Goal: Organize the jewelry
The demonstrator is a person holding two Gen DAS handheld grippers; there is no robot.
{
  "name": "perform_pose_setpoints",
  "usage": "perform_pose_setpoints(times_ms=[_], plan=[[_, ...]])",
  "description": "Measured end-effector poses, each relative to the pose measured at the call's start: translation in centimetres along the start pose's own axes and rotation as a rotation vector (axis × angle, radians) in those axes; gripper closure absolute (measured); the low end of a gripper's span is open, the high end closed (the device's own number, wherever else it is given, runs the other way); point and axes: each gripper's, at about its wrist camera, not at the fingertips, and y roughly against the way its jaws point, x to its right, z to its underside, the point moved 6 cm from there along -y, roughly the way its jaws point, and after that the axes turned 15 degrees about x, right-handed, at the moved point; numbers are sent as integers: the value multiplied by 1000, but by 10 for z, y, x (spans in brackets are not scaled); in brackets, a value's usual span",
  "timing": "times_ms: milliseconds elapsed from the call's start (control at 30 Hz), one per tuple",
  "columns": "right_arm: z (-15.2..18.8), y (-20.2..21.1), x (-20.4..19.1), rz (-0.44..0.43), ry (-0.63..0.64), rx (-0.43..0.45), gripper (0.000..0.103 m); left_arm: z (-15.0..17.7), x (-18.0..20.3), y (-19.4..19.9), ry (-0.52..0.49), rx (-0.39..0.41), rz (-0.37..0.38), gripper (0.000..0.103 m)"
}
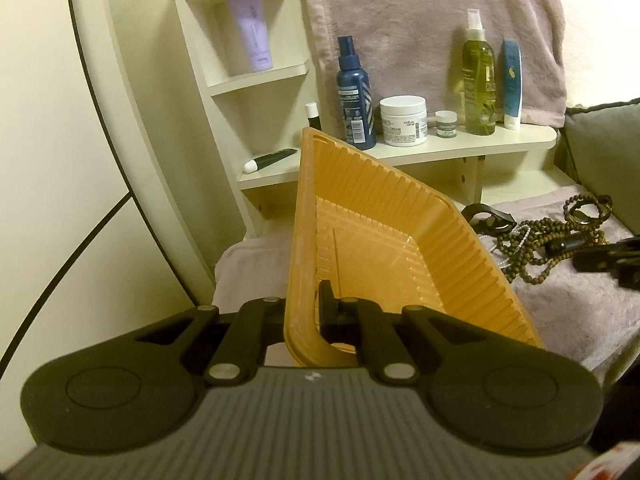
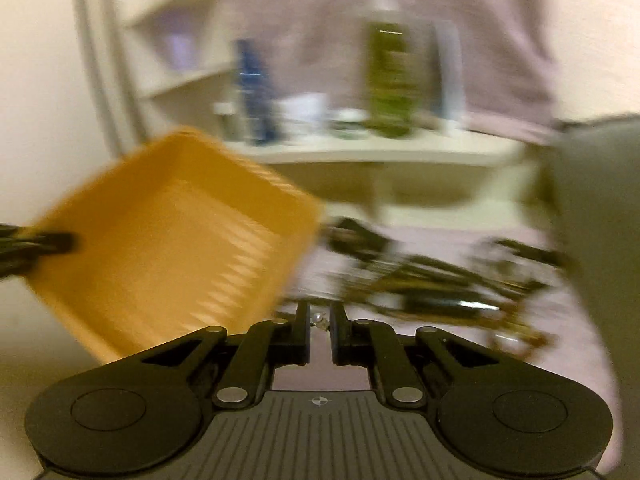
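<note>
My left gripper (image 1: 306, 304) is shut on the near rim of an empty orange ribbed plastic tray (image 1: 372, 248) and holds it tilted. The tray also shows in the blurred right wrist view (image 2: 176, 232), with the left gripper at its left edge (image 2: 48, 242). A tangle of brown bead necklaces, white beads and dark bangles (image 1: 552, 236) lies on the mauve towel to the tray's right; it also shows in the right wrist view (image 2: 432, 280). My right gripper (image 2: 320, 316) is nearly closed with a small shiny piece (image 2: 320, 318) between its tips, just short of the pile.
A cream shelf (image 1: 480, 144) behind holds a blue spray bottle (image 1: 354, 96), a white jar (image 1: 403, 120), a small jar (image 1: 446, 123), a green spray bottle (image 1: 478, 76) and a blue tube (image 1: 512, 84). A grey cushion (image 1: 604, 144) stands at right. A mauve towel (image 1: 432, 20) hangs behind.
</note>
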Motion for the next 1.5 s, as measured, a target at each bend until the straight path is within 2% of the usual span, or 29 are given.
perform_pose_setpoints(times_ms=[167,467,500,567,633,767,900,1100,1200,1367,1500], plan=[[3,-25,-52,-129,50,-22,94,1,-2,-1,5,2,5,97],[16,-36,-67,-187,31,-41,92,3,-4,-1,21,3,8,97],[16,-36,-65,-192,17,-44,86,3,-5,-1,23,1,8,97],[13,-31,-60,-172,-11,-31,44,4,-5,-1,29,-1,8,97],[7,-22,-48,-137,-33,15,40,3,-6,-2,32,-2,9,97],[6,-4,-8,11,-33,44,40,3,-6,-2,34,-1,8,97],[16,9,40,173,-37,28,40,4,-6,-2,37,-3,8,97],[24,22,92,315,-58,17,41,4,-6,-2,40,-6,7,97],[24,24,103,336,-44,11,54,4,-6,-2,39,-6,7,97],[24,17,113,347,1,10,81,4,-6,-2,37,-9,4,97],[27,4,120,352,20,-18,86,4,-6,-2,36,-10,4,97]])
